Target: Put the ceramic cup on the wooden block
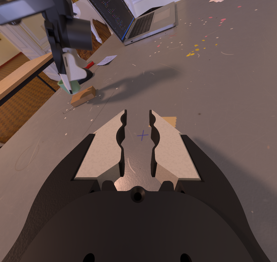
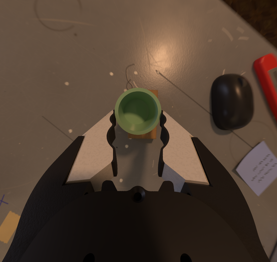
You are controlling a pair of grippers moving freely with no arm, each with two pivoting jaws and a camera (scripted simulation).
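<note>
A pale green ceramic cup (image 2: 137,111) is held upright between the fingertips of my right gripper (image 2: 137,112), which points straight down. The wooden block (image 2: 153,133) lies on the grey table right below the cup, mostly hidden by it. In the left wrist view the right gripper (image 1: 70,88) holds the cup (image 1: 75,85) over the near-left end of the block (image 1: 83,96); I cannot tell whether the cup touches it. My left gripper (image 1: 137,112) is open and empty, low over the table, well apart from the block.
An open laptop (image 1: 143,24) stands at the back of the grey table (image 1: 209,89). A black mouse (image 2: 231,101), a red-edged object (image 2: 265,81) and a paper note (image 2: 260,167) lie right of the block. The table edge (image 1: 45,115) runs close on the left.
</note>
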